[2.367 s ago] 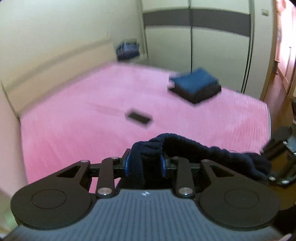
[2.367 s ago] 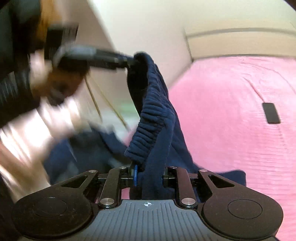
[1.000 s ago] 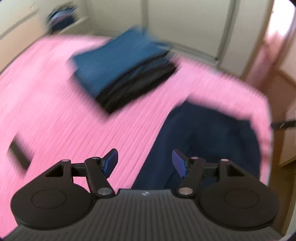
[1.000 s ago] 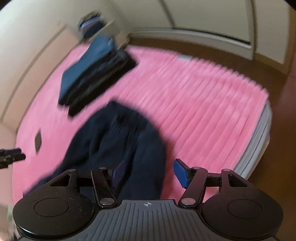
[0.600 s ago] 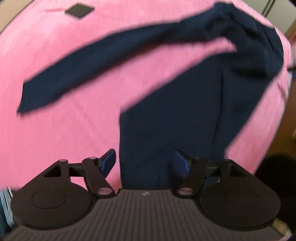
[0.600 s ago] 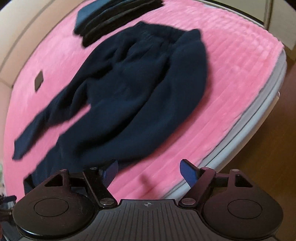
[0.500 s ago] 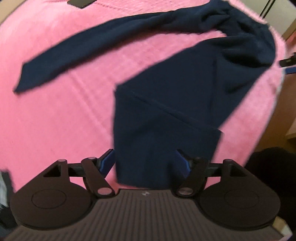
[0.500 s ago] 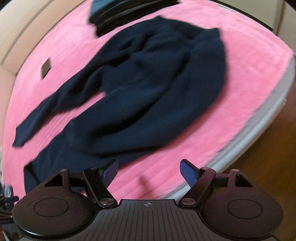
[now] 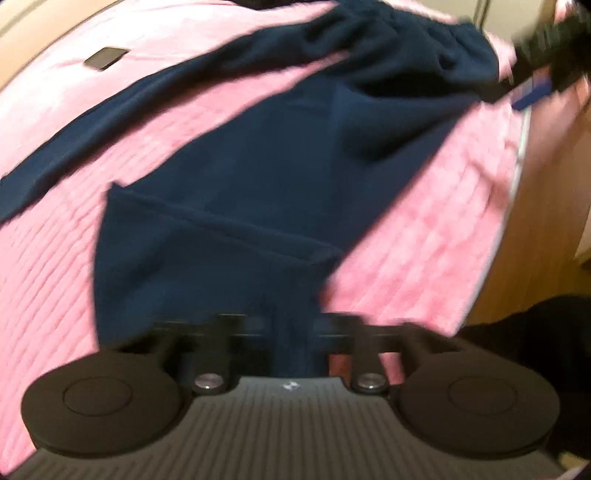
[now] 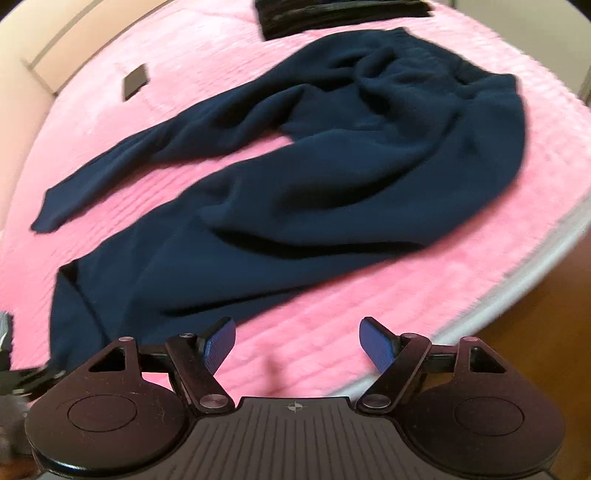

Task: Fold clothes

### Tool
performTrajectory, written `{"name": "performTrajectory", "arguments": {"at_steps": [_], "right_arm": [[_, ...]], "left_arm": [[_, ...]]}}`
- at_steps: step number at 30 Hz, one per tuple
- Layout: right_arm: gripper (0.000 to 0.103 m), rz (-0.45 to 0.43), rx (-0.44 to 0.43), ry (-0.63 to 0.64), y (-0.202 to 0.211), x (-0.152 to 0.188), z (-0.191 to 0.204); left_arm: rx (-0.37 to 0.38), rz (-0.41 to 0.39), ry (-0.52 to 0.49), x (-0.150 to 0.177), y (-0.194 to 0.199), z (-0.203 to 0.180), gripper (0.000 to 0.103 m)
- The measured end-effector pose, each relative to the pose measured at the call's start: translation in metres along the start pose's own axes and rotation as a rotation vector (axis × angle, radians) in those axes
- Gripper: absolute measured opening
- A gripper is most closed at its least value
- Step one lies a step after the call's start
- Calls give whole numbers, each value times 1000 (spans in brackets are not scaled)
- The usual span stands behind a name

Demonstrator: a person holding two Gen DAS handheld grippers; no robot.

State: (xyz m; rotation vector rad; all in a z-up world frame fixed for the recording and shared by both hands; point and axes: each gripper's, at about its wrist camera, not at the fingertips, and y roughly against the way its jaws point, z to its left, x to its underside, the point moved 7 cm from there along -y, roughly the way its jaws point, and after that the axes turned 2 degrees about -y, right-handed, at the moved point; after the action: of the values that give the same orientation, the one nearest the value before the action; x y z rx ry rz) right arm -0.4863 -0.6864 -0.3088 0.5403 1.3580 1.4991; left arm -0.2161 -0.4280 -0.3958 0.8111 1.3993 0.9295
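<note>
A: Right at your left gripper (image 9: 291,332), what has changed since half a second ago?

B: Then its blue pads stood apart over the hem; now the fingers have drawn in and pinch the leg cuff of the navy trousers (image 10: 295,177), with cloth running up between them. The left view is blurred, but the grip reads as closed on fabric.

A: And your right gripper (image 10: 297,341)?

B: Its jaws are still spread wide, blue pads (image 10: 221,343) well apart, holding nothing. It hovers over bare pink bedspread (image 10: 332,332) near the mattress edge, just beside the nearer trouser leg.

A: Where do the trousers lie?

B: Flat on the bedspread as before: both legs run toward you, the far leg angling off to the left, the waistband bunched at the far side.

A: Beyond that?

B: A small dark flat object (image 10: 135,81) sits on the bedspread past the far leg, and a stack of folded clothes (image 10: 340,13) lies just behind the waistband.
</note>
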Motion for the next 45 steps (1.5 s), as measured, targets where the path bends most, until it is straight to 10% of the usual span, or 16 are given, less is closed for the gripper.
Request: {"name": "performTrajectory", "arguments": {"at_steps": [11, 20, 23, 27, 34, 37, 45], "right_arm": [[77, -129, 37, -39, 35, -23, -9], [79, -157, 54, 37, 8, -71, -77], [79, -206, 71, 60, -5, -94, -109], [79, -294, 97, 61, -24, -117, -147], [79, -349, 40, -61, -29, -144, -174], [5, -288, -34, -114, -35, -161, -177], [6, -255, 89, -329, -6, -166, -255]], "left_arm": [[-342, -48, 512, 38, 148, 260, 5], [-453, 307, 658, 121, 101, 255, 7], [-660, 418, 511, 133, 75, 238, 13], [-851, 258, 428, 106, 68, 214, 36], [-611, 95, 308, 21, 37, 147, 42], [-489, 66, 246, -30, 22, 118, 42], [-138, -52, -46, -197, -25, 14, 41]]}}
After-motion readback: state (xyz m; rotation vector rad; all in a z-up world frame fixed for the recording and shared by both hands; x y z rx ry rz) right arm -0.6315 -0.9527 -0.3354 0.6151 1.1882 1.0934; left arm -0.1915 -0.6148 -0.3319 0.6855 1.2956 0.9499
